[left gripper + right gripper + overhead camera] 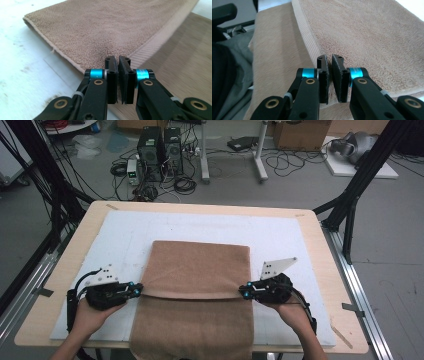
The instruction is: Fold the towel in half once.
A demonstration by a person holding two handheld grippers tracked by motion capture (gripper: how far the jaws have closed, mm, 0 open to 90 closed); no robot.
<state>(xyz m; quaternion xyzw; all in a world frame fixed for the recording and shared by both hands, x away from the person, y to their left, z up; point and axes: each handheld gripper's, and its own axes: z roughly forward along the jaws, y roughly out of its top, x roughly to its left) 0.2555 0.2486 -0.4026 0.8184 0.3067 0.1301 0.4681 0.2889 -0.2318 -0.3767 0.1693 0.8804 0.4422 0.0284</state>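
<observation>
Here, a brown towel [200,270] lies on a white mat [120,235] on a table [320,245], its near part hanging over the table's near edge. The left gripper [137,290] and right gripper [243,292] each pinch a corner of the towel's folded-over edge, jaws clamped on the cloth.

The brown towel [200,270] lies folded on the white mat (near end hanging over the table's edge).

Towel's [192,330] near end beyond bottom edge
</observation>
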